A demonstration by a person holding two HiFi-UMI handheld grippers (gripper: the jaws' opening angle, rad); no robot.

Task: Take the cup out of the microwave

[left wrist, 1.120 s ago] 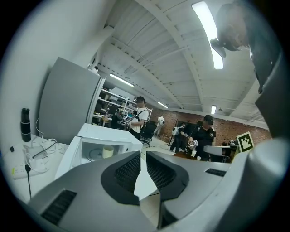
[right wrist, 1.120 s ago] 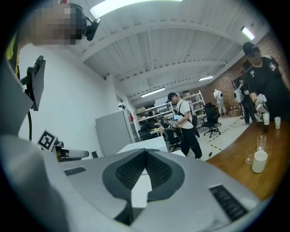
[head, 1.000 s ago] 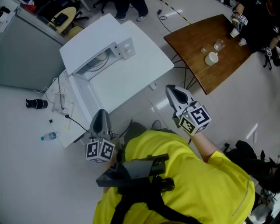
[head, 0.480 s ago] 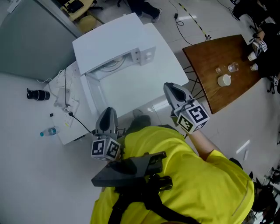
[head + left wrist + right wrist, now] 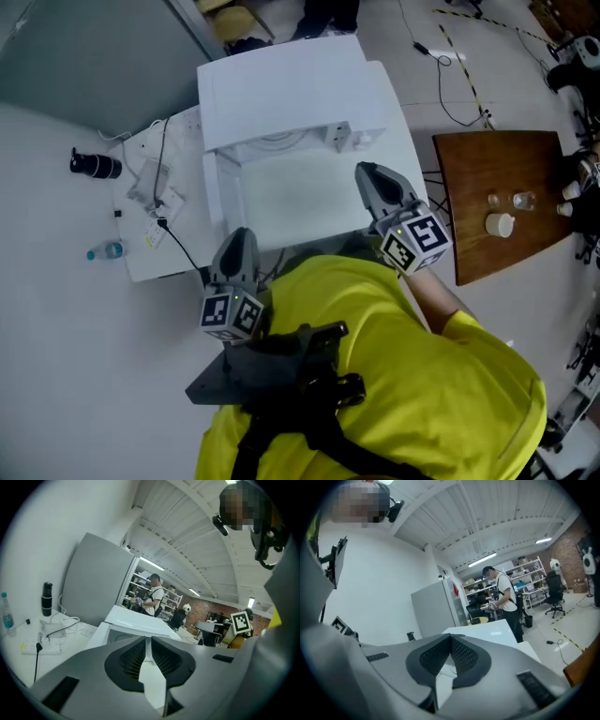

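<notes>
**Upper centre, head view: microwave dead ahead, cup not in sight**

Front of the counter (image 5: 164,258) is where both tools sit, pointing up-frame at the white microwave (image 5: 281,84).
- Left tool (image 5: 240,236): jaws fully together, nothing in them.
- Right tool (image 5: 367,172): same, pads meeting at the tips, empty.
- Cup: no view shows it. My read is that it's inside the microwave, so up-frame of both tools.
- Door: can't tell from above whether it's open.

Key relation: the right tool's tip is just beside the microwave's front right corner. The left tool is lower left, further back from it. Right looks like the nearer one for the reach.

Both tools need opening before any grasp.

Don't mix it up with the white table cup (image 5: 500,225) on the wooden table (image 5: 478,178) at right, well apart from the microwave.
</notes>
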